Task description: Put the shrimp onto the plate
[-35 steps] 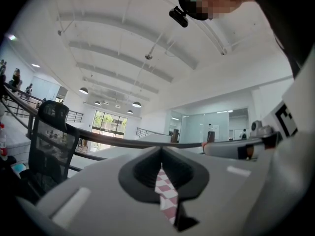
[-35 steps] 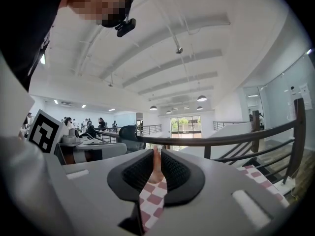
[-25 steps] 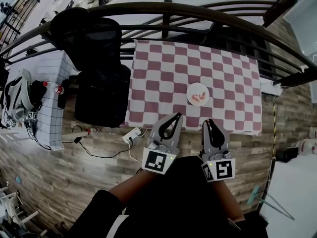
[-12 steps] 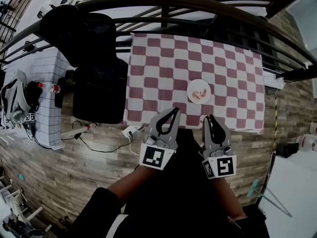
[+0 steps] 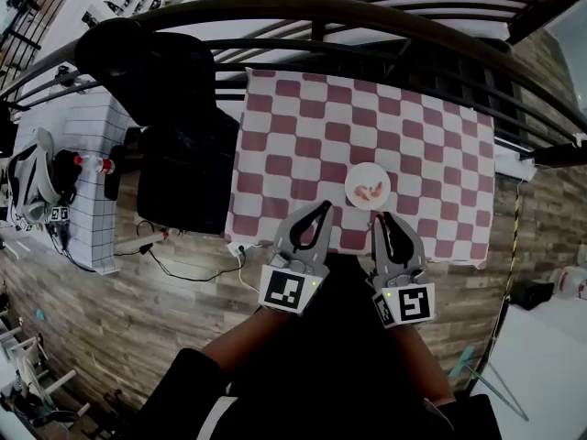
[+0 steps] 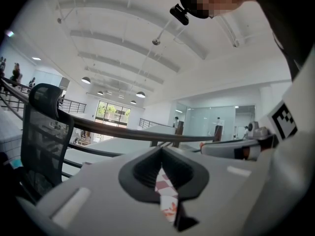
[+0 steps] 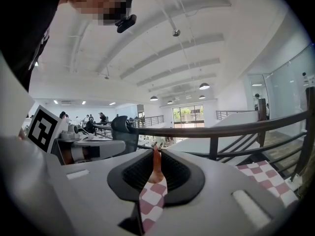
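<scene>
A small white plate [image 5: 355, 196] lies near the front edge of the red-and-white checkered table [image 5: 303, 136], and pink shrimp [image 5: 371, 191] lie on it. My left gripper [image 5: 324, 207] hovers just short of that edge, left of the plate, with its jaws shut. My right gripper [image 5: 385, 218] hangs beside it, right of the plate, and is also shut. In the left gripper view a thin slit shows checkered cloth and the plate [image 6: 170, 211]. In the right gripper view the slit shows cloth and an orange-pink sliver [image 7: 156, 163]; I cannot tell what it is.
A dark curved railing [image 5: 367, 16] runs behind the table. A black office chair [image 5: 174, 126] stands to the table's left. Further left is a side table [image 5: 92, 172] with a white grid cloth and clutter. A power strip and cables [image 5: 240, 246] lie on the wooden floor.
The head view has shifted, and the plate now sits a little nearer to both grippers. Both grippers stay shut, side by side.
</scene>
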The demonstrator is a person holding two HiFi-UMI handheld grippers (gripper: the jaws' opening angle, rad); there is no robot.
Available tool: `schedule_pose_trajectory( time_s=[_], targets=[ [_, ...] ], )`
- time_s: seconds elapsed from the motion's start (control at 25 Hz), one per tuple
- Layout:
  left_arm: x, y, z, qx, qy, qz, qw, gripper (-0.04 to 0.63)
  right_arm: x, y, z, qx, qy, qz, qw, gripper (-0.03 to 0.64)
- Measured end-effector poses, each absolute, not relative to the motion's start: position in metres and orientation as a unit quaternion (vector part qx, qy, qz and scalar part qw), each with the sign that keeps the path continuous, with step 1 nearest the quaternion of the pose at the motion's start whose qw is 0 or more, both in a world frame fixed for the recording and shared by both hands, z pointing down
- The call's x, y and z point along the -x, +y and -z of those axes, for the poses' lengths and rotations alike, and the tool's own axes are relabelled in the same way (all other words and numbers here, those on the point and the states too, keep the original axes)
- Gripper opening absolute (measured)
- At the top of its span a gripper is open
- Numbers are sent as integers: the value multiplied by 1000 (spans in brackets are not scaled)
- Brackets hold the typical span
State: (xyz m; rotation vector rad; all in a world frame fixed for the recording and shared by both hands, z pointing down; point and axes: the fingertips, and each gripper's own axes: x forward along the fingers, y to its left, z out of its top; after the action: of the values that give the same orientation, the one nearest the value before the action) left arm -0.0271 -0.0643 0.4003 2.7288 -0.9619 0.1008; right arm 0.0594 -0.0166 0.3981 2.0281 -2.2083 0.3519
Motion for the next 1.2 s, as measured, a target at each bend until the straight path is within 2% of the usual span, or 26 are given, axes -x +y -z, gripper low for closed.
schedule_pose_trajectory(
  time_s=[0.48, 1.2],
  targets=[
    [-9, -101, -417, -923, -358, -55, 126, 9, -114, -59, -439, -648, -741, -147, 91, 48],
    [-45, -135, -432, -904, -400, -72, 132, 9, -149, -99, -507, -602, -763, -204, 122, 48]
  ],
)
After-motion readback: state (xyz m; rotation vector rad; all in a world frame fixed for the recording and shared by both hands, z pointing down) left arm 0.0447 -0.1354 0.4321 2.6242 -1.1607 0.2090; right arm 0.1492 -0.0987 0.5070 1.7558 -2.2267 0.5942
